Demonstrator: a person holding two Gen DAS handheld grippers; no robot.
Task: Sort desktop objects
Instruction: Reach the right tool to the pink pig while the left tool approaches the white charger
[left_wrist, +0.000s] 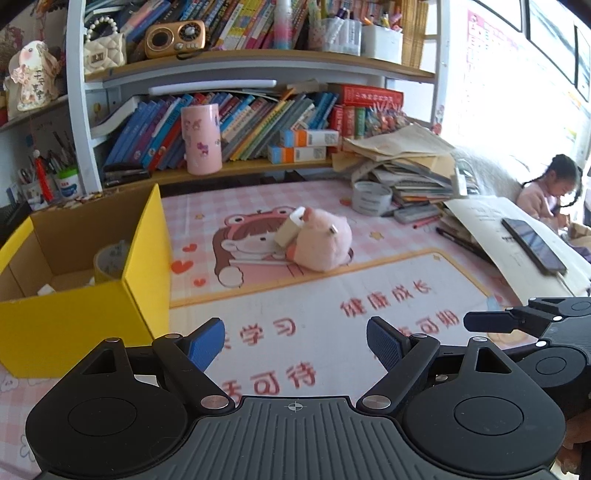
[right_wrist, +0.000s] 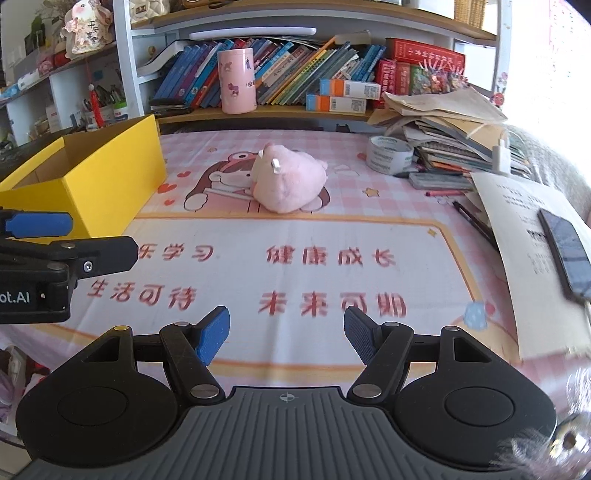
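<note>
A pink plush toy (left_wrist: 322, 242) with a tan tag lies on the pink desk mat (left_wrist: 332, 314), in the middle; it also shows in the right wrist view (right_wrist: 290, 181). A yellow cardboard box (left_wrist: 85, 306) stands at the left with a tape roll (left_wrist: 109, 260) inside; the box also shows in the right wrist view (right_wrist: 92, 181). A grey tape roll (left_wrist: 371, 197) sits at the back right, also in the right wrist view (right_wrist: 389, 154). My left gripper (left_wrist: 295, 345) is open and empty, well short of the toy. My right gripper (right_wrist: 286, 334) is open and empty, beside the left one.
A pile of papers and notebooks (left_wrist: 410, 166) fills the back right. A phone (right_wrist: 565, 251) lies on a sheet of paper at the right edge. Pens (right_wrist: 472, 218) lie beside it. A pink cylinder (left_wrist: 201, 138) and books stand on the shelf behind.
</note>
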